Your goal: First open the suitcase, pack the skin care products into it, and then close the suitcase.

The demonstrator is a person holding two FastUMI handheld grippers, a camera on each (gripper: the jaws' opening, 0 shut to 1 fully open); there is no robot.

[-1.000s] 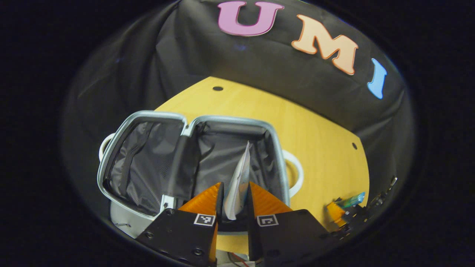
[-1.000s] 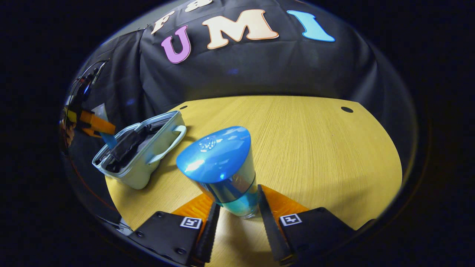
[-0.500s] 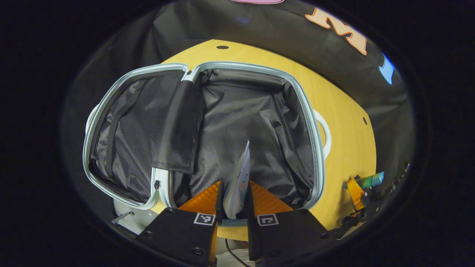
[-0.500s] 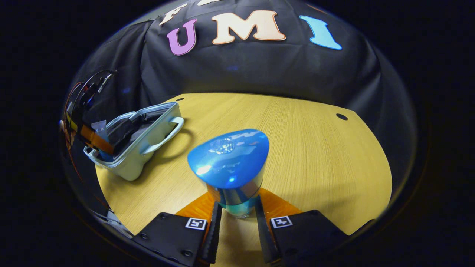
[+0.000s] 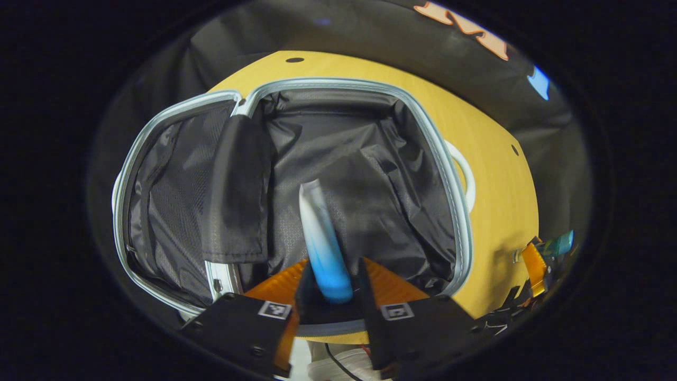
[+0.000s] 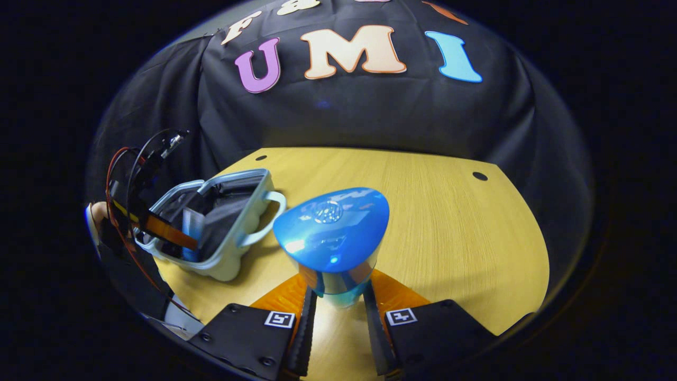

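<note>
Black cloth hangs behind a yellow wood-grain worktop [image 6: 449, 222], and on its left part sits the pale blue suitcase [image 5: 455, 211], lying open with both halves showing their dark lining.

In the left gripper view, my left claw [image 5: 328, 275] hangs over the near edge of the right-hand half of the suitcase. Its fingers are spread a little, and between them is a white tube [image 5: 320, 238] that fades to blue at its near end. The tube leans away from me into the case; it looks slightly blurred, and I cannot tell whether either finger touches it. A loose flap of dark lining [image 5: 238, 190] drapes over the hinge between the two halves. A pale handle [image 5: 465, 174] sticks out from the suitcase's right side. Far to the right my other claw is small at the edge, with something teal in it.

In the right gripper view, my right claw [image 6: 338, 312] is pinching a bottle [image 6: 336, 248] with a broad glossy blue cap, both fingers pressed against its clear bluish body just under the cap. The bottle stands upright between them, above the worktop. The suitcase [image 6: 232, 259] lies well off to the left, and my left claw [image 6: 169, 233] reaches into it from the left with the tube [image 6: 191, 233] inside the case.
</note>
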